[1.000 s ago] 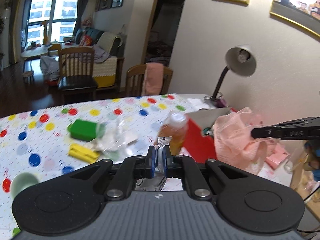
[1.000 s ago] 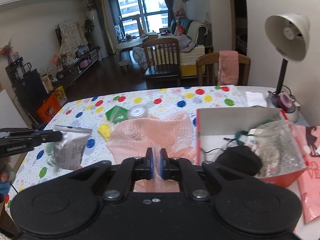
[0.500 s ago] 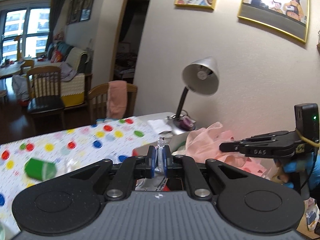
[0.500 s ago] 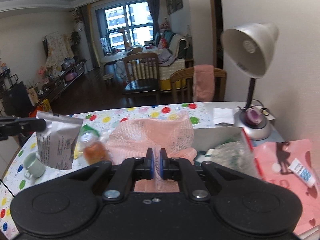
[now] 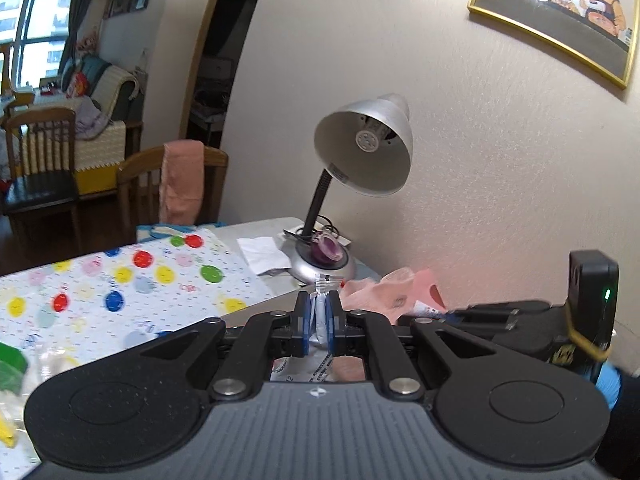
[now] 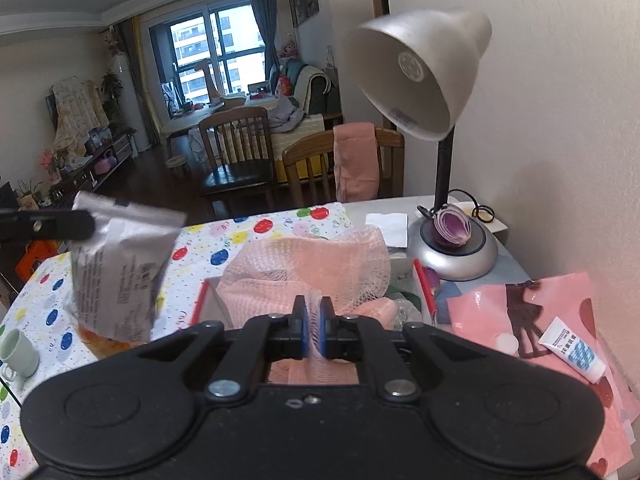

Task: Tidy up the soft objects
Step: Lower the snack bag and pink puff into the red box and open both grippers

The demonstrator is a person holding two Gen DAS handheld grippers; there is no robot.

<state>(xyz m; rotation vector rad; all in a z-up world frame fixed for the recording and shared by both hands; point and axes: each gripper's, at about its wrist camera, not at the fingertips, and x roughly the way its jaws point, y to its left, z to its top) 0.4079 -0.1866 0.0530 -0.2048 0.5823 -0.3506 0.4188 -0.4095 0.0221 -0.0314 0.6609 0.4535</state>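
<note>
Both hands have swung toward the wall end of the desk (image 6: 508, 256) since a second ago: the silver lamp (image 6: 424, 76) now looms large in each view, and the green block and bottle that lay ahead of the left camera have slid out to the far left edge. Left tool (image 5: 318, 316) stays pressed together, pinching the top seam of a silver foil pouch (image 6: 120, 264); in the right wrist view the pouch hangs in the air over the polka-dot cloth (image 6: 224, 256), its face covered in small print too blurred to read. Right tool (image 6: 314, 332) also stays clamped tight, pinching a pink mesh cloth (image 6: 312, 268), which bunches up above an open red-edged box (image 6: 424, 292) just beside the lamp base. On the pink printed bag (image 6: 560, 320) near the wall lies a small white tube (image 6: 572, 354) with a blue label whose characters are too small to make out.
</note>
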